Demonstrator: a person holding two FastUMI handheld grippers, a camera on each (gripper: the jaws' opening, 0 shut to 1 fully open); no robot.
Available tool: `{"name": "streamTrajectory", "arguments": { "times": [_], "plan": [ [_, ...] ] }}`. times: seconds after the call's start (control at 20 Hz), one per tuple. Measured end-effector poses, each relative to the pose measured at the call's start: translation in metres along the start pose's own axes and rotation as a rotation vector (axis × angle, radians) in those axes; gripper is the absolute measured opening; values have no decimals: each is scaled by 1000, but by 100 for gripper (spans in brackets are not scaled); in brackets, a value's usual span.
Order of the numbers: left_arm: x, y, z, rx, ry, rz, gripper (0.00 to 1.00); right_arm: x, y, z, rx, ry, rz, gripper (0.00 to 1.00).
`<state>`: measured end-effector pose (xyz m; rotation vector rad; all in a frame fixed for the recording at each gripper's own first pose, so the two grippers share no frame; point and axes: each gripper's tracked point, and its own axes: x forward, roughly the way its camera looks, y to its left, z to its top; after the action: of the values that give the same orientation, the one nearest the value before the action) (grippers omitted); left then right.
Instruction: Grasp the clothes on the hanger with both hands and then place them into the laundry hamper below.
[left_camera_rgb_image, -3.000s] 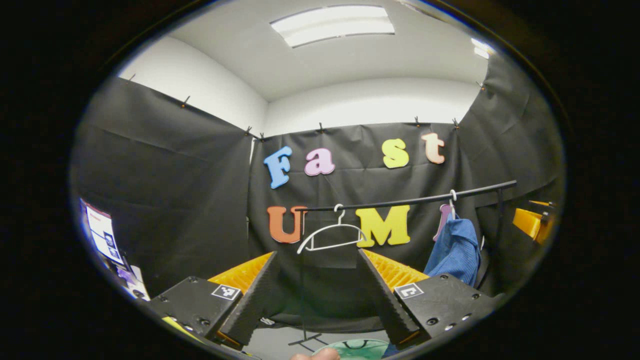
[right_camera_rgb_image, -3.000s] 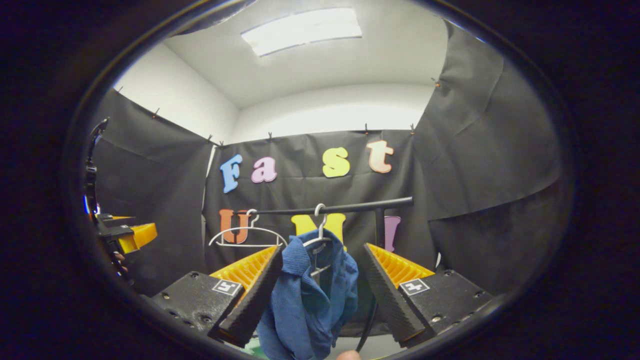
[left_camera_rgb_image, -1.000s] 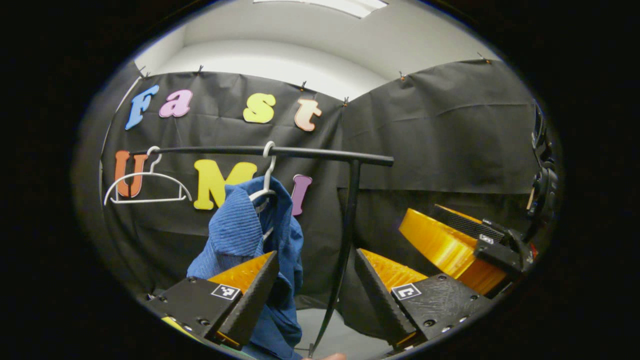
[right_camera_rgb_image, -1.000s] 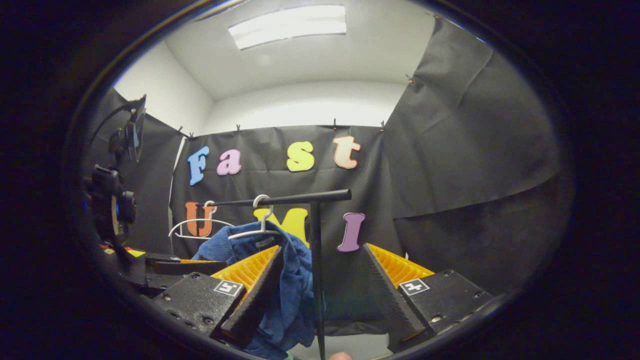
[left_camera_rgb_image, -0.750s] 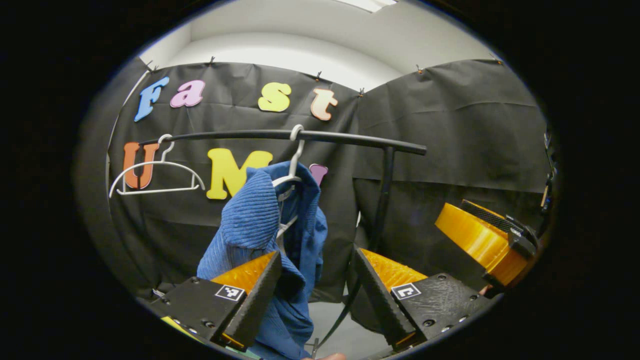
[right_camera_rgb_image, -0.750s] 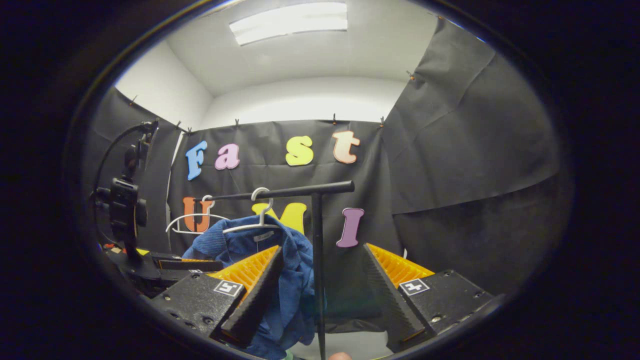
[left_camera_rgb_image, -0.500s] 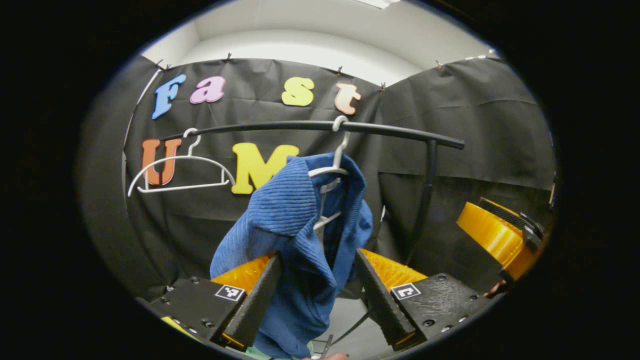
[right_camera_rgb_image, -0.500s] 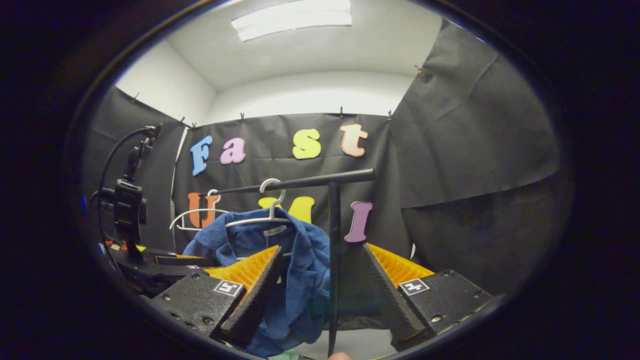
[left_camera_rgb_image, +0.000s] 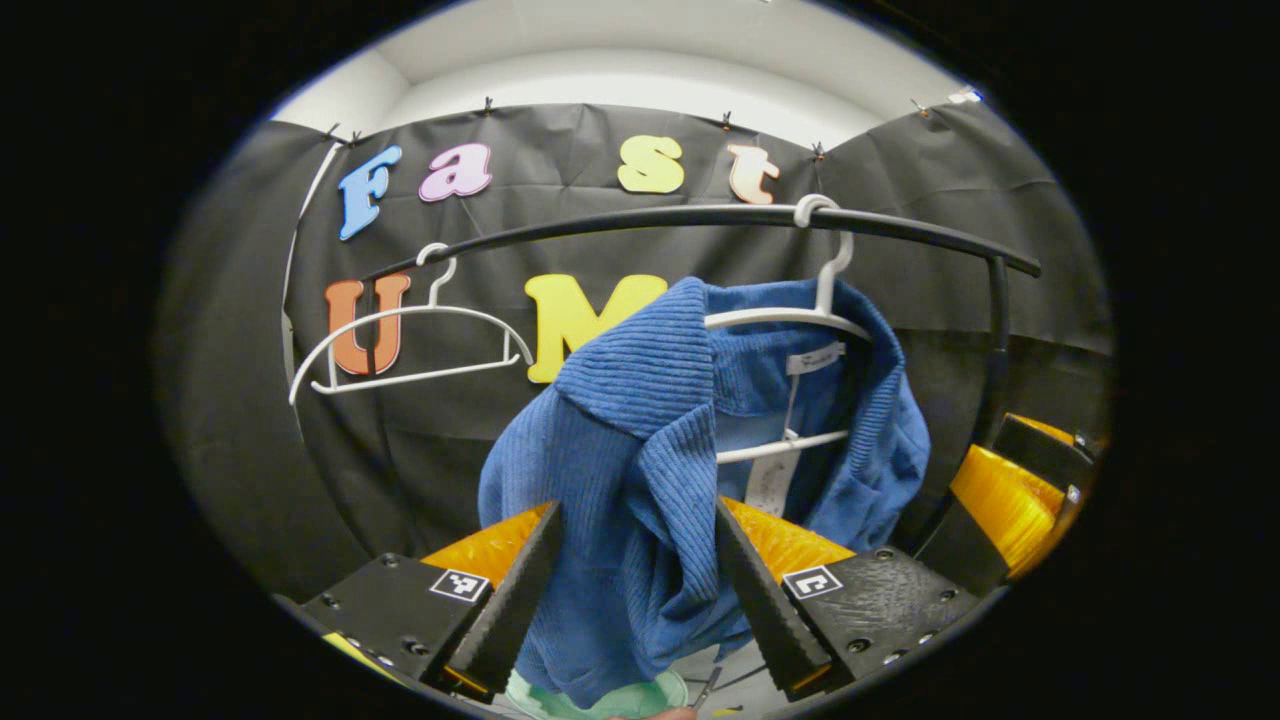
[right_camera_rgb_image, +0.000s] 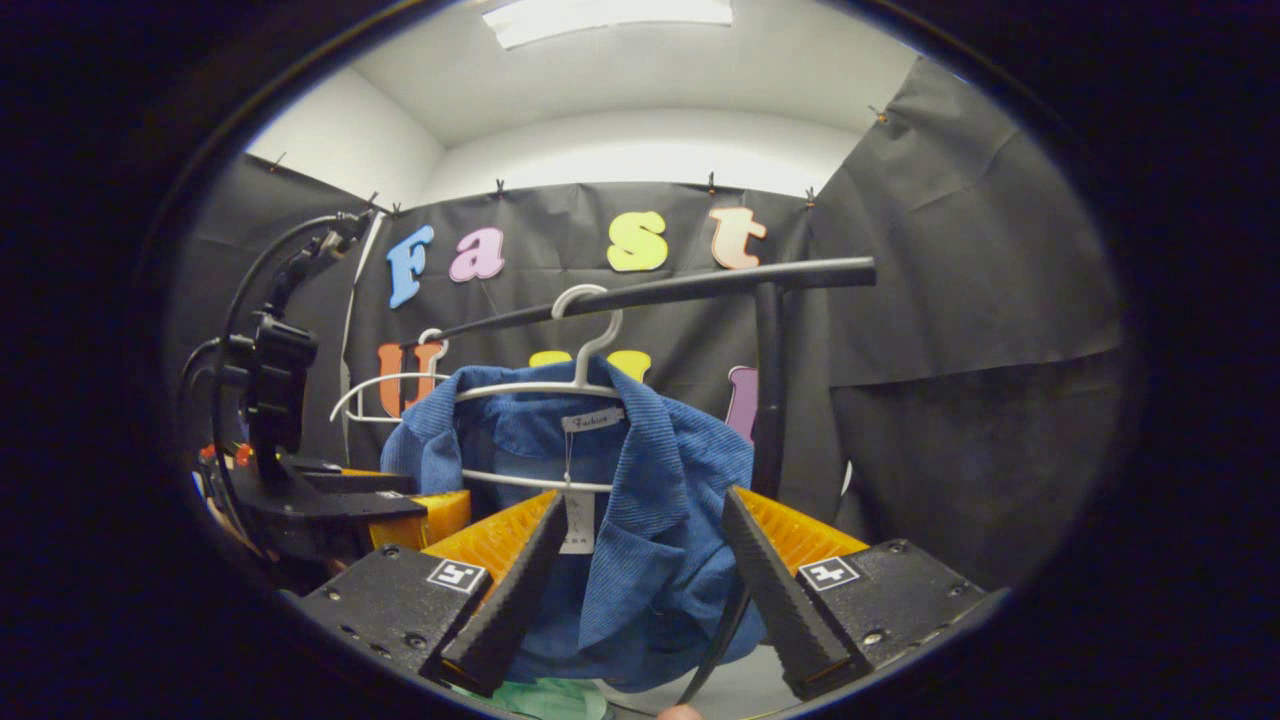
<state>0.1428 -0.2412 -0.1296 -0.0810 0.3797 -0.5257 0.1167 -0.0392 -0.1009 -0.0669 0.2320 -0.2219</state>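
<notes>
A blue corduroy garment (left_camera_rgb_image: 650, 440) hangs on a white hanger (left_camera_rgb_image: 800, 315) from a black rail (left_camera_rgb_image: 700, 215). My left gripper (left_camera_rgb_image: 635, 520) is open, and the garment's left front hangs in the gap between its fingers without being pinched. In the right gripper view the same garment (right_camera_rgb_image: 640, 470) hangs on its hanger (right_camera_rgb_image: 545, 388). My right gripper (right_camera_rgb_image: 645, 505) is open too, its fingers standing on either side of the garment's right front. A green laundry hamper (left_camera_rgb_image: 610, 697) shows below the cloth.
An empty white hanger (left_camera_rgb_image: 400, 340) hangs further left on the rail. The rack's upright post (right_camera_rgb_image: 768, 390) stands just right of the garment. The right gripper (left_camera_rgb_image: 1010, 495) appears at the right edge of the left gripper view, and the left gripper (right_camera_rgb_image: 410, 515) at the left of the right gripper view.
Both grippers have come closer to the garment. The left one swung over from the empty hanger, so the cloth now hangs between its fingers. Both have stayed open.
</notes>
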Motion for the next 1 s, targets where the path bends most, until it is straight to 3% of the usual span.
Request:
{"name": "streamTrajectory", "arguments": {
  "times": [0.35, 0.5, 0.75, 0.9, 1.0],
  "plan": [
    [36, 17, 11, 28, -19, -39, 95, 57, 23, -26, -19, 77, -171, 98],
    [48, 21, 18, -8, -26, -40, 96, 78, 23, -34, -3, 103, -241, 98],
    [55, 26, 19, -16, -21, -16, 83, 102, 15, -46, 40, 124, -320, 99],
    [55, 44, 20, -9, -18, 20, 51, 117, 4, -49, 50, 127, -370, 98],
    [48, 44, 19, -1, -12, -6, 30, 122, -4, -46, 69, 116, -408, 94]
  ]
}}
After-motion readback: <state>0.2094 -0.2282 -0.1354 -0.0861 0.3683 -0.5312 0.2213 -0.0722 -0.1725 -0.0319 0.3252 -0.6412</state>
